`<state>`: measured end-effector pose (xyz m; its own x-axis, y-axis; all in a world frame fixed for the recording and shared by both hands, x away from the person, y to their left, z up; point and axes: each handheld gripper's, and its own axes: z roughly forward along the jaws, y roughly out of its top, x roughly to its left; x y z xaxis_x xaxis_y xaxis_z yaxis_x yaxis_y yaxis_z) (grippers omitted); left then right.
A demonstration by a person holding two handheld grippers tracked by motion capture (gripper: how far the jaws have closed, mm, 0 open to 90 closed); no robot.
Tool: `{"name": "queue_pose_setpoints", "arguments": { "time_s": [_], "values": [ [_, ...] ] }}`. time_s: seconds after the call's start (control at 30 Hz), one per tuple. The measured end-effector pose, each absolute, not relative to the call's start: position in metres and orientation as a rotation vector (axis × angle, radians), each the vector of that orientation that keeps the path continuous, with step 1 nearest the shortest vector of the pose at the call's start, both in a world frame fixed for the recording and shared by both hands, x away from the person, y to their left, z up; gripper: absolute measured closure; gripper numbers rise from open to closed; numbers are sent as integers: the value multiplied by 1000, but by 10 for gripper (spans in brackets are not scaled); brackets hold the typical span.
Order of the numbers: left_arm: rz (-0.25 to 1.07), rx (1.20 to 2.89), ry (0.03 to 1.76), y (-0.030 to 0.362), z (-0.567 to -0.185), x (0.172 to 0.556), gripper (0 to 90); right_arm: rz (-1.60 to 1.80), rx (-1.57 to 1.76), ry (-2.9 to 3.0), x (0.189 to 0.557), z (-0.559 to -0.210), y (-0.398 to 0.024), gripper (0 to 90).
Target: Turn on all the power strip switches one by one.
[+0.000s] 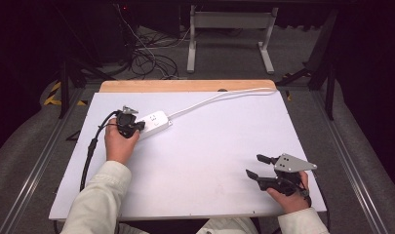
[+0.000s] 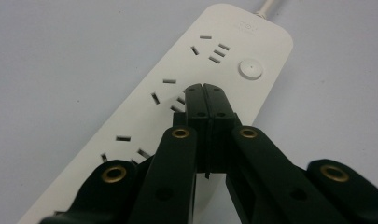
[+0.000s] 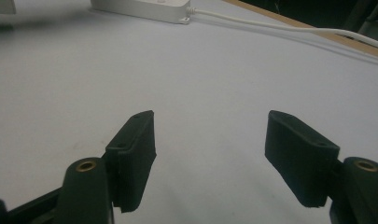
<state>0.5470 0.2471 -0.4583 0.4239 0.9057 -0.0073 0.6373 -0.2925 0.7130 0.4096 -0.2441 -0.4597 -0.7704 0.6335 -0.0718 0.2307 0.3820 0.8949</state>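
High view: the left hand-held gripper point(image 1: 136, 126) meets a white power strip point(image 1: 155, 122) at centre left of the bench point(image 1: 209, 146), the strip running diagonally toward upper right.

Left gripper view: jaws clenched, tips over the strip's sockets point(image 2: 177, 88).

Right gripper view: the right hand-held gripper point(image 3: 210, 140) gapes wide, released.

Power strip point(image 2: 177, 107): you see smooth white plastic, slight sheen.
Left gripper point(image 2: 206, 93): your jaws look matt black plastic, brass-coloured rivets.
Table point(image 1: 209, 146): matt white top, wood far edge.
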Motion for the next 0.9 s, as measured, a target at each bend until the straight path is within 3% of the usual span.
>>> {"name": "queue_pose_setpoints", "arguments": {
  "time_s": [0.53,0.8,0.9],
  "values": [
    [596,2077,1269,237,-459,545,900,1351,750,2245,410,-460,-244,341],
    [539,2039,1249,235,-461,545,900,1354,747,2249,410,-460,-244,341],
    [614,2092,1229,231,-461,543,900,1355,745,2248,409,-460,-243,341]
  ]
}}
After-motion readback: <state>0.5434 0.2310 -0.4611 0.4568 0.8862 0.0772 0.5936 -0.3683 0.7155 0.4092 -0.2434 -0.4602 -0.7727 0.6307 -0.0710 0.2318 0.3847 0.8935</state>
